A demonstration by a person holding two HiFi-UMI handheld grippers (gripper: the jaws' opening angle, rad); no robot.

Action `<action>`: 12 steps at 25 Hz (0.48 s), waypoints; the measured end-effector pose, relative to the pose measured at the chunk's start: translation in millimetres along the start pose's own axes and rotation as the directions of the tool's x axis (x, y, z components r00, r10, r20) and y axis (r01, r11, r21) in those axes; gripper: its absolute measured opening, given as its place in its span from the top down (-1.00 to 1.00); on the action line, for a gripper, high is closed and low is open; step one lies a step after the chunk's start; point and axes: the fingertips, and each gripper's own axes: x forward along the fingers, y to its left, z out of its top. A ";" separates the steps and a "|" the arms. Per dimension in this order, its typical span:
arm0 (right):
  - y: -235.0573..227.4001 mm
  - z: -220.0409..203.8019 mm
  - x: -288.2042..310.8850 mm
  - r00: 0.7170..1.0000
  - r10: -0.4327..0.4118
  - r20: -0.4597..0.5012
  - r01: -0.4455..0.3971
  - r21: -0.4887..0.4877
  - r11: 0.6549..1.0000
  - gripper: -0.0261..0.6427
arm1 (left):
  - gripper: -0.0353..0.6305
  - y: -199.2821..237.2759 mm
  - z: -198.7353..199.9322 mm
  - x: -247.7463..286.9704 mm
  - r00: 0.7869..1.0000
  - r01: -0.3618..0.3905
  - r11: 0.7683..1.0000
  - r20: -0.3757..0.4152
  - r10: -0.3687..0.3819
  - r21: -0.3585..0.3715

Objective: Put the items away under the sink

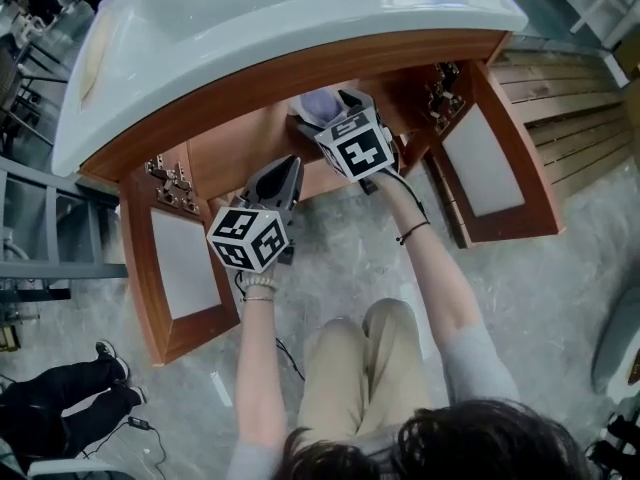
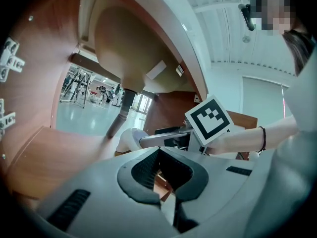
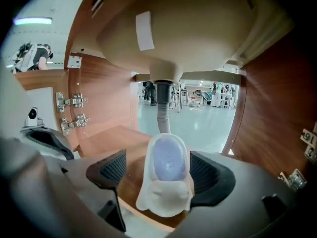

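Note:
A white bottle with a pale purple cap [image 3: 167, 160] stands on the wooden cabinet floor [image 3: 106, 138] under the sink [image 1: 300, 18], in front of the grey drain pipe [image 3: 163, 119]. My right gripper [image 3: 157, 168] is open around it: the right pad is against the bottle and the left pad stands off with wood showing in the gap. In the head view the bottle [image 1: 316, 106] sits just inside the cabinet at my right gripper [image 1: 338, 103]. My left gripper [image 1: 288, 168] is lower left of it, at the cabinet's front edge, shut and empty [image 2: 166, 176]. The bottle [image 2: 128, 139] also shows in the left gripper view.
Both cabinet doors are swung open, the left door [image 1: 185, 263] and the right door [image 1: 485, 158], with hinges [image 3: 69, 110] on the side walls. The basin's underside [image 3: 188, 29] hangs low over the cabinet. A person's shoes [image 1: 110, 363] lie at the lower left.

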 end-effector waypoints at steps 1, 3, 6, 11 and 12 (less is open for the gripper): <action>3.2 0.5 -5.4 1.000 0.011 -0.006 -0.011 0.007 1.000 -0.33 | 0.90 -4.1 3.1 -1.6 1.000 0.001 1.000 -0.005 -0.001 -0.004; 9.2 -0.1 -18.6 1.000 0.022 -0.022 -0.021 0.016 1.000 -0.29 | 0.90 -14.2 7.8 -5.7 1.000 0.003 1.000 -0.017 -0.004 -0.014; 15.4 4.3 -41.4 0.999 0.007 -0.033 -0.007 0.002 1.000 0.23 | 0.90 -28.6 16.9 -11.8 1.000 0.007 1.000 -0.030 -0.008 -0.027; 25.5 13.0 -78.4 0.999 0.007 -0.050 -0.006 0.025 1.000 0.66 | 0.90 -53.4 35.0 -22.6 0.999 0.012 0.999 -0.049 -0.014 -0.047; 26.9 16.3 -85.1 0.999 0.008 -0.049 -0.007 0.031 0.999 0.75 | 0.90 -57.8 39.3 -24.5 0.999 0.012 0.999 -0.050 -0.014 -0.050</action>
